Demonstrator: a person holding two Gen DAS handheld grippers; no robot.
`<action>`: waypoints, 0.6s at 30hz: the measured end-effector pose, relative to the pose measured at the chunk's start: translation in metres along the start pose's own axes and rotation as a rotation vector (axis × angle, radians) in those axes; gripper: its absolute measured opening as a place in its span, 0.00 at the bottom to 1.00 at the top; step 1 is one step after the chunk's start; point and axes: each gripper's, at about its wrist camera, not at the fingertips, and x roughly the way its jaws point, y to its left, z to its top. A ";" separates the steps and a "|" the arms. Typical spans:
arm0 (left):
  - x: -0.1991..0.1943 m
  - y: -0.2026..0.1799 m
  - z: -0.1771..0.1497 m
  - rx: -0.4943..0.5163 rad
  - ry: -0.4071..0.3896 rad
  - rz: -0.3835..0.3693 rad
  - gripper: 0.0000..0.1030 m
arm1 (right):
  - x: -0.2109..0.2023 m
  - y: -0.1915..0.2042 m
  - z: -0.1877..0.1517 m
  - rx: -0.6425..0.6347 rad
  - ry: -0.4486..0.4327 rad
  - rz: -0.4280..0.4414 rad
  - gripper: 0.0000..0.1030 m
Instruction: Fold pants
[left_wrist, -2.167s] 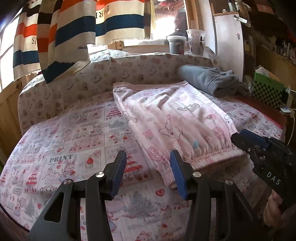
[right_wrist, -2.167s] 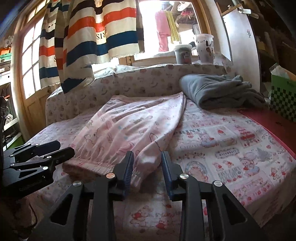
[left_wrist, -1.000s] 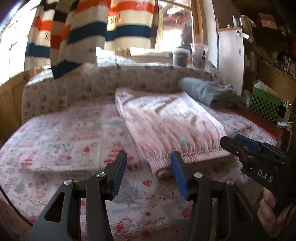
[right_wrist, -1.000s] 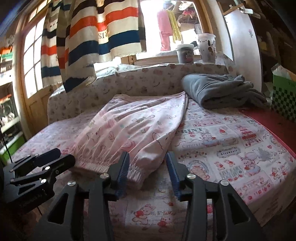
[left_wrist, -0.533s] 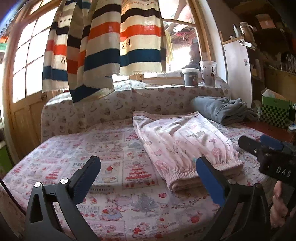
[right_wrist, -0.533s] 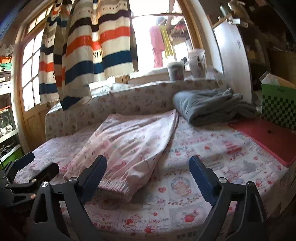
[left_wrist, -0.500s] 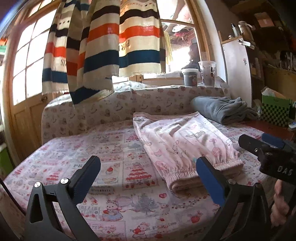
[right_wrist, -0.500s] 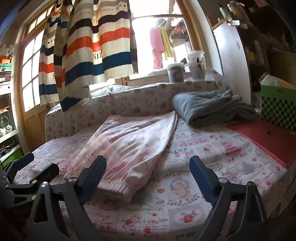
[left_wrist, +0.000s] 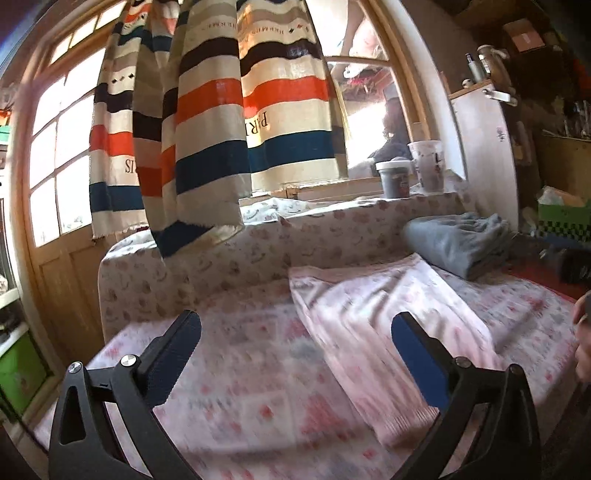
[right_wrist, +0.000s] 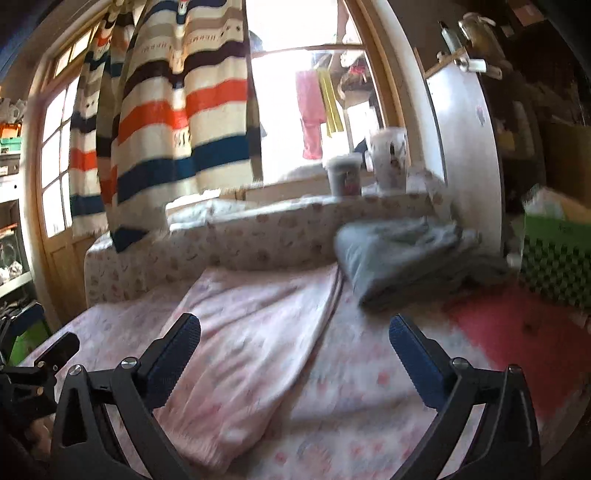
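Pants folded on the bed, both tongs spread wide

Pants (left_wrist: 373, 325), pink and printed, lie folded in a long flat strip on our patterned bedspread (left_wrist: 240, 369), just beside a grey folded garment (left_wrist: 454, 240) near the backrest. Our left gripper (left_wrist: 295, 350) stands wide apart, nothing between its pads. Our right gripper (right_wrist: 293, 350) has just been spreading and is wide too, clear above the cloth. A striped towel (left_wrist: 221, 110) hangs before the window.
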 end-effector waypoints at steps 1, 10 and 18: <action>0.008 0.007 0.009 -0.013 0.000 -0.007 0.99 | 0.006 -0.004 0.013 -0.002 -0.007 -0.002 0.99; 0.115 0.039 0.087 -0.031 0.063 -0.065 0.99 | 0.108 -0.018 0.107 0.027 0.145 0.158 0.99; 0.246 0.046 0.112 -0.207 0.303 -0.152 0.87 | 0.232 -0.022 0.145 0.081 0.311 0.158 0.99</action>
